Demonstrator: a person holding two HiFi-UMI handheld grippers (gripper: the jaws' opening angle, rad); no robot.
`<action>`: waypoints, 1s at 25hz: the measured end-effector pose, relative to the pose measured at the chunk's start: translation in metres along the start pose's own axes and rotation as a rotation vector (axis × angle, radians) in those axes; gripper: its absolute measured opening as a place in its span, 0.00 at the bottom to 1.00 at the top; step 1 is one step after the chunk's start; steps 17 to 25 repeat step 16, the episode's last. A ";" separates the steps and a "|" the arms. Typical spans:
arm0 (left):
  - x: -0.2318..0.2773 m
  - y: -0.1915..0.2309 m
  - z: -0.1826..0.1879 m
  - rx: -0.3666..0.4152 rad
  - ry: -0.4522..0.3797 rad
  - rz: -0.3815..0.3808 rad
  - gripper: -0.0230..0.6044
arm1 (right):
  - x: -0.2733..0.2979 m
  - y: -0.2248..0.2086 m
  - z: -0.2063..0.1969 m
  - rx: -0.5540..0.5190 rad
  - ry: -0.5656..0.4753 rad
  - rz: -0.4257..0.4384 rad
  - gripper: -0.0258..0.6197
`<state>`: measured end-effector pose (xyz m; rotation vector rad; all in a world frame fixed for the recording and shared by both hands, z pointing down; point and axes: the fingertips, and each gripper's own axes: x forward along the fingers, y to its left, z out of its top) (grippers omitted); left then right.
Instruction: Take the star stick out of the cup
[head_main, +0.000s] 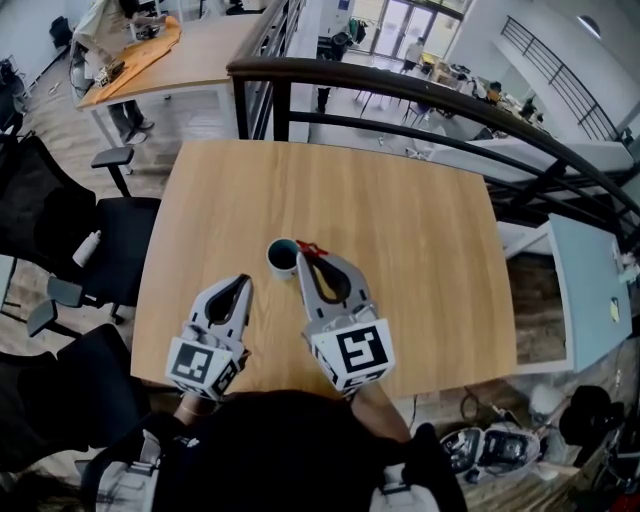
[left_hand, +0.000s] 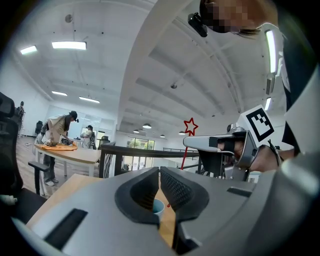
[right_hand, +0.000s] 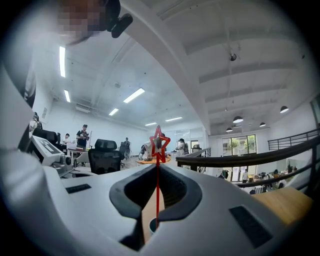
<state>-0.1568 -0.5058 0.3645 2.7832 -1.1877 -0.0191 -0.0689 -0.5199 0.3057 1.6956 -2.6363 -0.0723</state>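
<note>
The right gripper (right_hand: 158, 167) is clamping its two jaws onto the thin red shaft of the star stick (right_hand: 159, 141), and the outlined red star is standing upright just above the jaw tips. In the right gripper view the shaft is running straight down between the jaws toward the cup (right_hand: 151, 226), which is showing low in the gap. From there I cannot tell whether the lower tip is inside the cup or just over it. In the head view this right gripper (head_main: 305, 258) is pointing away from the person, with the star stick (head_main: 308, 248) at its tips. It is sitting just right of the small teal-rimmed cup (head_main: 271, 262), which is standing upright on the light wooden table (head_main: 400, 200) near its middle. To the left and a little nearer, the left gripper (head_main: 243, 282) is hovering over the table with its jaws pressed together and nothing between them. The left gripper view is showing the same: the left gripper (left_hand: 160, 171) is closed and empty, the cup (left_hand: 158, 206) is peeking through below, and the star stick (left_hand: 190, 126) is rising to the right. Beyond the table's far edge a dark railing (head_main: 400, 90) is curving across, and a black office chair (head_main: 110, 220) is standing to the left.
</note>
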 end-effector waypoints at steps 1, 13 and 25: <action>0.000 0.000 -0.001 -0.001 0.005 0.001 0.07 | 0.000 0.000 0.000 -0.001 0.001 0.002 0.08; 0.002 -0.007 -0.006 -0.028 0.066 -0.005 0.07 | -0.006 0.000 0.001 -0.008 0.018 0.007 0.08; 0.004 -0.007 -0.004 -0.031 0.064 -0.003 0.07 | -0.006 -0.003 0.001 -0.008 0.021 0.006 0.08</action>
